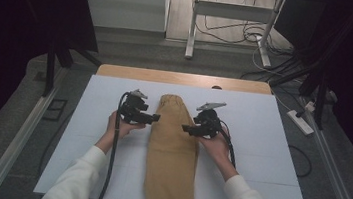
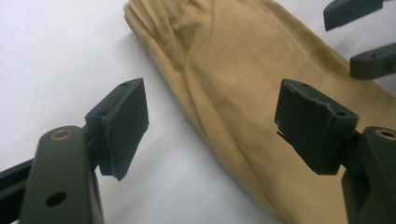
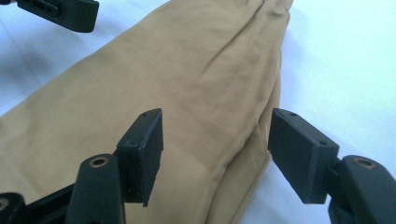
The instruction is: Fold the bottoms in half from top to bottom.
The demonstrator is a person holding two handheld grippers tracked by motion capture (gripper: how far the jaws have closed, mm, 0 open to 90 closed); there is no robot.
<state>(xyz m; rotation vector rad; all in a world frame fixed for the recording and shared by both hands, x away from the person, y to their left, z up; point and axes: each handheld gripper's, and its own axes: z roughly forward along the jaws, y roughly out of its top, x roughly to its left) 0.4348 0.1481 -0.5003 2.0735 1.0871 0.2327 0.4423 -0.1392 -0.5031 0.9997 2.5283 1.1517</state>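
A tan garment (image 1: 174,149), folded into a long narrow strip, lies lengthwise on the white mat (image 1: 260,139), its gathered waistband at the far end. My left gripper (image 1: 154,118) hovers at the strip's left edge, open, with the cloth's edge (image 2: 219,126) between and below its jaws. At the right edge my right gripper (image 1: 184,128) is open too, its jaws astride the folded edge (image 3: 233,140) without touching it. The other gripper's jaws (image 2: 359,42) show at the top right of the left gripper view.
The mat covers a wooden table (image 1: 184,79) whose far edge shows beyond it. The garment's near end hangs past the front edge. Cables (image 1: 303,159) and a power strip (image 1: 301,121) lie on the floor to the right; a metal frame (image 1: 234,20) stands behind.
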